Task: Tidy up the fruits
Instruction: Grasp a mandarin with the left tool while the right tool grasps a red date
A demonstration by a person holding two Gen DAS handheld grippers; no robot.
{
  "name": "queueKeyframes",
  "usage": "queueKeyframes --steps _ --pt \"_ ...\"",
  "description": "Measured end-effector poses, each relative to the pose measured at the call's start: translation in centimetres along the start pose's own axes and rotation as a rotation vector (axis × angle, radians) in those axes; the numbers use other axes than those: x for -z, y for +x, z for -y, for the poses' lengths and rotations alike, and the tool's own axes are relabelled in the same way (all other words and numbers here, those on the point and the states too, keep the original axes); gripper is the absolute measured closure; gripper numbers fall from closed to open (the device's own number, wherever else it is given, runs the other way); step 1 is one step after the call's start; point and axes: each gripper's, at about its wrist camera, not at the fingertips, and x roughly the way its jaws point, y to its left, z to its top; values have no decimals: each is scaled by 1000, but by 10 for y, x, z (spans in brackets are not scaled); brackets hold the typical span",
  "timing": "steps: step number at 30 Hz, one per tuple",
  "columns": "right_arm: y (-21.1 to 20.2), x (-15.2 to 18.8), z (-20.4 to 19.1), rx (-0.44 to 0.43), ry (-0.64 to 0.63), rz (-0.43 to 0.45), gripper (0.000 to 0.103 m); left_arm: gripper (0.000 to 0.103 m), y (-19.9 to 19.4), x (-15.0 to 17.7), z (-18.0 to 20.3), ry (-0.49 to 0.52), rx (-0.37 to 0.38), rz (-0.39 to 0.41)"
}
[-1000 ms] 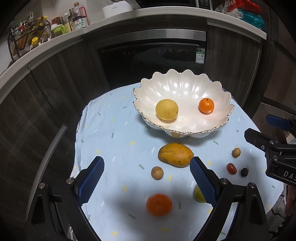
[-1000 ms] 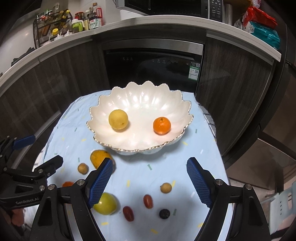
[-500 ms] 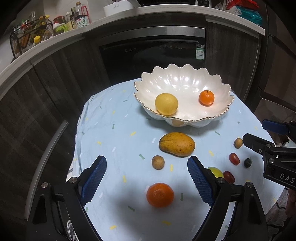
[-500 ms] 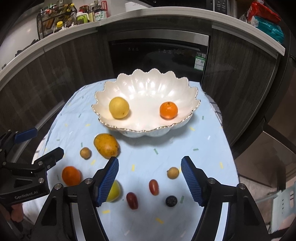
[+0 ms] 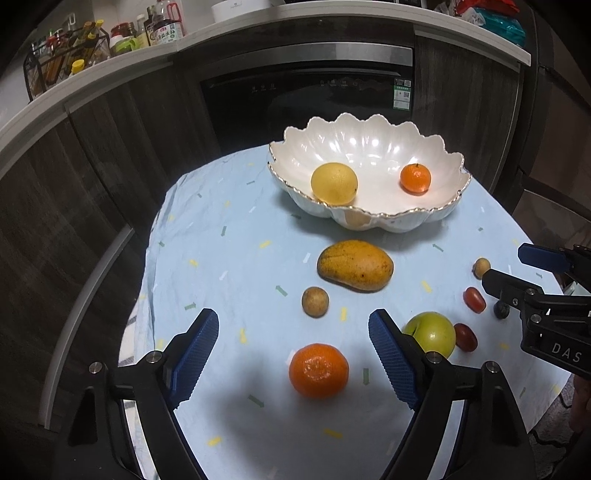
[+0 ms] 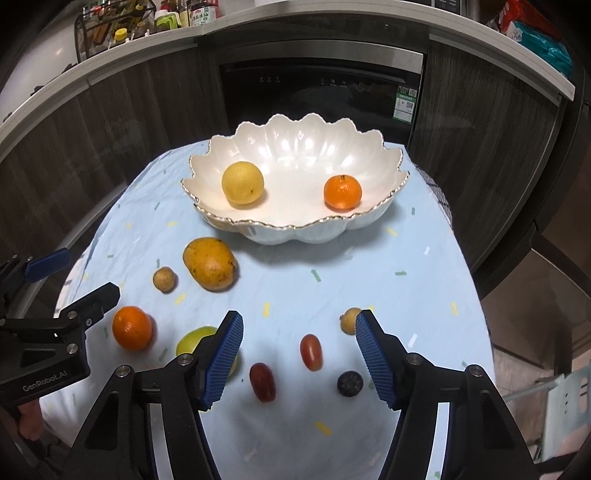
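A white scalloped bowl (image 5: pixel 436 218) (image 6: pixel 266 147) holds a yellow lemon (image 5: pixel 334 183) (image 6: pixel 242 182) and a small orange (image 5: pixel 415 178) (image 6: pixel 342 192). On the blue cloth lie a mango (image 5: pixel 355 265) (image 6: pixel 210 264), a tangerine (image 5: pixel 318 370) (image 6: pixel 132 328), a green apple (image 5: pixel 434 334) (image 6: pixel 192 339), two red grape tomatoes (image 6: pixel 311 351) (image 6: pixel 262 381), a dark berry (image 6: pixel 349 383) and two small brown fruits (image 5: pixel 315 301) (image 6: pixel 349 320). My left gripper (image 5: pixel 293 362) is open, with the tangerine between its fingers. My right gripper (image 6: pixel 299 358) is open above the tomatoes.
The round table (image 5: pixel 207 229) stands before dark cabinets and an oven (image 5: pixel 306 92). A counter above carries bottles in a rack (image 5: pixel 66 62) and packets (image 5: pixel 495 18). The table's edges drop off left and right.
Both grippers have drawn back and lower toward the table's near side. The tangerine now sits between the left fingers, the tomatoes between the right fingers. The fruits have not moved.
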Motion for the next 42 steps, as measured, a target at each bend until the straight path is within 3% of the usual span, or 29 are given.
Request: queueKeyframes --steps 6,9,15,30,42 --pt "6 7 1 3 -3 -9 40 20 8 8 3 -1 -7 0" --pt "10 10 2 2 4 -15 40 28 11 12 4 -9 -2 -5" --pt "16 16 3 10 -7 -6 40 28 18 19 8 -2 -9 -3" --pt "38 22 5 4 -13 -52 56 28 35 28 8 -33 1 -47" --pt "49 26 6 6 -21 -70 63 40 48 36 11 -44 33 -88"
